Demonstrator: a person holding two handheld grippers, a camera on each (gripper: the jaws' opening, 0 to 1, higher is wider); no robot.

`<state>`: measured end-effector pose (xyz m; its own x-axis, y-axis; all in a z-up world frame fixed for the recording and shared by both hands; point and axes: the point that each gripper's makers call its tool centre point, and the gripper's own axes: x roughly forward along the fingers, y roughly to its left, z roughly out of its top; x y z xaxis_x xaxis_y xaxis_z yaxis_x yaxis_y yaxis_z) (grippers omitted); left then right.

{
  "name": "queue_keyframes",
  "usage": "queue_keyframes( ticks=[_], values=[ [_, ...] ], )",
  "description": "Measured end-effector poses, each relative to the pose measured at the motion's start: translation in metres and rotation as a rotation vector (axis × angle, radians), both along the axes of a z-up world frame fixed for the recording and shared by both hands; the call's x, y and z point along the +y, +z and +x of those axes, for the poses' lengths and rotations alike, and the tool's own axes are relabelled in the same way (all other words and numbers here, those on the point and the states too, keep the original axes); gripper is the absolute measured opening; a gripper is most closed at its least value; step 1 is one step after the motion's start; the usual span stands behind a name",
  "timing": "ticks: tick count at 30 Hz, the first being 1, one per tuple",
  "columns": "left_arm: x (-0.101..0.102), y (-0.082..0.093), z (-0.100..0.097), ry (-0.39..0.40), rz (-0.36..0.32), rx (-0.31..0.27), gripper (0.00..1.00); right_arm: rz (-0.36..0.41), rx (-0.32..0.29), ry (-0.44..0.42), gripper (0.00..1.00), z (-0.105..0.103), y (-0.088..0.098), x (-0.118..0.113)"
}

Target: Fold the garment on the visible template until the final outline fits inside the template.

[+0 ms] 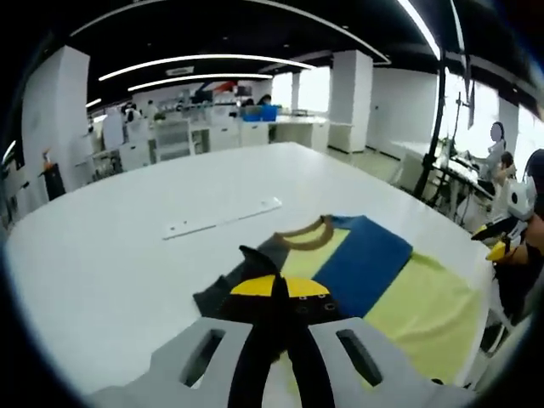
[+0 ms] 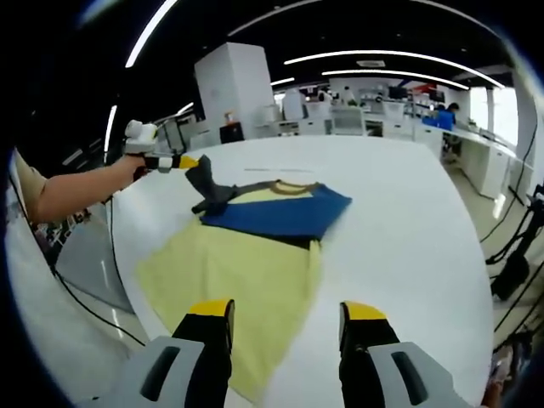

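A: Where is the garment?

B: The shirt [image 2: 255, 246] lies on the white bench [image 2: 399, 246]. It is pale yellow with a brown collar [image 2: 285, 186], and a blue part [image 2: 285, 212] is folded across its upper half. In the right gripper view the yellow body spreads toward 7 o'clock, and the collar sits at about 12 o'clock of the cloth.

A: And the dark sleeve?

B: The grey sleeve [image 2: 208, 189] is lifted off the bench at 10 o'clock of the shirt. The left tool [image 2: 189, 161] is clamped on its tip, jaws together, with the person's forearm [image 2: 76, 191] behind it. In the left gripper view the same sleeve [image 1: 255, 263] rises between the closed yellow tips [image 1: 279, 287].

A: The right tool?

B: The right tool [image 2: 285, 310] has its jaws apart, holding nothing, above the shirt's lower edge.

A: Anything else?

B: A long white strip [image 1: 223, 218] lies flat on the bench at 11 o'clock of the collar, well apart.
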<state>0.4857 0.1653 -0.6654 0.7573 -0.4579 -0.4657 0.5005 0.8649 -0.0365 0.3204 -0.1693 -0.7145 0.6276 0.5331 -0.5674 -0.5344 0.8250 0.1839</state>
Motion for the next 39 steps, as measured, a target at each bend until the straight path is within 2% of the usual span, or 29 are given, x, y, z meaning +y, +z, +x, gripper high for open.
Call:
queue_keyframes(
  ticks=[9, 25, 39],
  values=[
    [-0.023, 0.004, 0.006, -0.034, 0.005, -0.010, 0.00, -0.008, 0.004, 0.003, 0.47, -0.003, -0.003, -0.005],
    [-0.066, 0.015, 0.019, -0.103, 0.010, -0.030, 0.00, -0.009, -0.006, 0.004, 0.47, 0.003, -0.002, -0.013],
    [-0.107, 0.018, 0.026, -0.171, 0.019, -0.037, 0.00, -0.005, 0.004, -0.011, 0.47, 0.003, -0.007, -0.024]
  ],
)
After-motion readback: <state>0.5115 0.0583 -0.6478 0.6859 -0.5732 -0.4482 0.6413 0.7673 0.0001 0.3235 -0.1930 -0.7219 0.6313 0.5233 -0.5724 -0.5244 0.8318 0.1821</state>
